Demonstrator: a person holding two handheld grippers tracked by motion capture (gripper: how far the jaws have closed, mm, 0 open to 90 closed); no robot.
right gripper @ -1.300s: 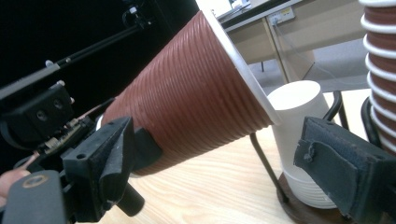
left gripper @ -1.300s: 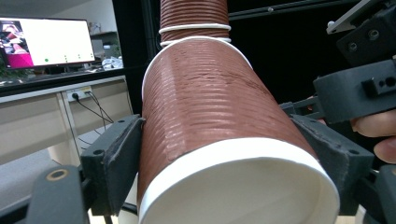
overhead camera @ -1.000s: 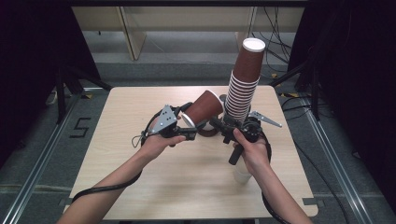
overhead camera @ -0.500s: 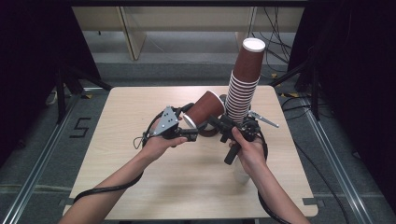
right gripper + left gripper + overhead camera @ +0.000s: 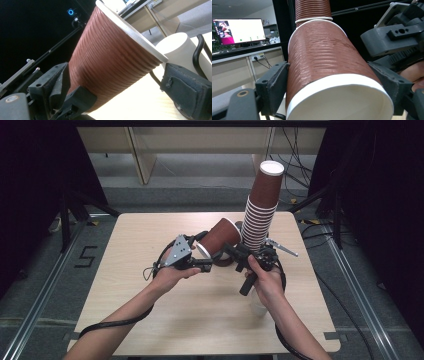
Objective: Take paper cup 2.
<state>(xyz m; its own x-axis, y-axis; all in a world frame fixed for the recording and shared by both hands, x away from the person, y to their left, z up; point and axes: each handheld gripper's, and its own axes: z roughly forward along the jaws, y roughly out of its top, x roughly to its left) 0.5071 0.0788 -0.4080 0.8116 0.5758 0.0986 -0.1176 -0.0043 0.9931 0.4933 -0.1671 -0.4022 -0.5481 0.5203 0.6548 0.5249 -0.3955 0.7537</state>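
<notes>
Even overhead light falls on the pale table [image 5: 150, 320], with soft shadows under the forearms; the surroundings go almost black. Both gripper views are sharp up close (backgrounds softer), and a monitor [image 5: 239, 30] glows overexposed at left

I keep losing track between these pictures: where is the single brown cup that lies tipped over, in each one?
High view: the cup lies tilted at table centre, between both grippers.
Left gripper view: it is large in the middle, white rim nearest, black jaws at both sides.
Right gripper view: it runs diagonally across the centre, rim upper right.
Shared landmark: the tall cup stack, seen behind it at the top of the left gripper view.
</notes>
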